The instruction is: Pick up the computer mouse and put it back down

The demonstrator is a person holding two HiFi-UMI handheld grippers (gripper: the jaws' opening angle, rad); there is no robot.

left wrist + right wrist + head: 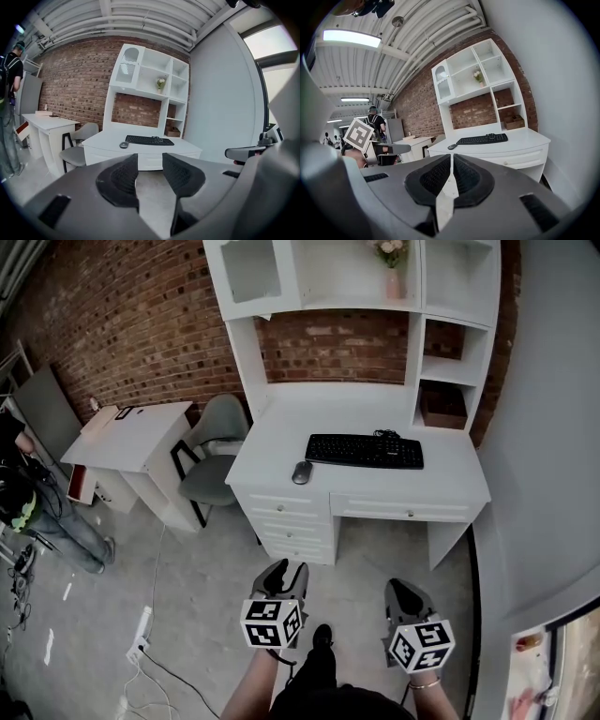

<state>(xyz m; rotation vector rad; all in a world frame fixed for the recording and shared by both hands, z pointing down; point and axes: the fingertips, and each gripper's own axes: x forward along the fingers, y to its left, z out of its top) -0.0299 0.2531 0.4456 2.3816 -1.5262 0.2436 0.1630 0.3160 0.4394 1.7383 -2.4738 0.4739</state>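
Task not yet begun: computer mouse lies untouched by the tabletop's front edge, toward its left corner, beside the keyboard; left claw partly open and empty, right claw closed on nothing, both well apart from it; reach, lift and set-down remain.

Both grippers are held low in front of the body, side by side and not touching. The left gripper is pointed forward and slightly downward; its jaws are seen apart, and nothing is between them. The right gripper is pointed the same way; its jaws are closed together at the tips, and nothing is held. The left forearm and the right forearm are seen behind them.
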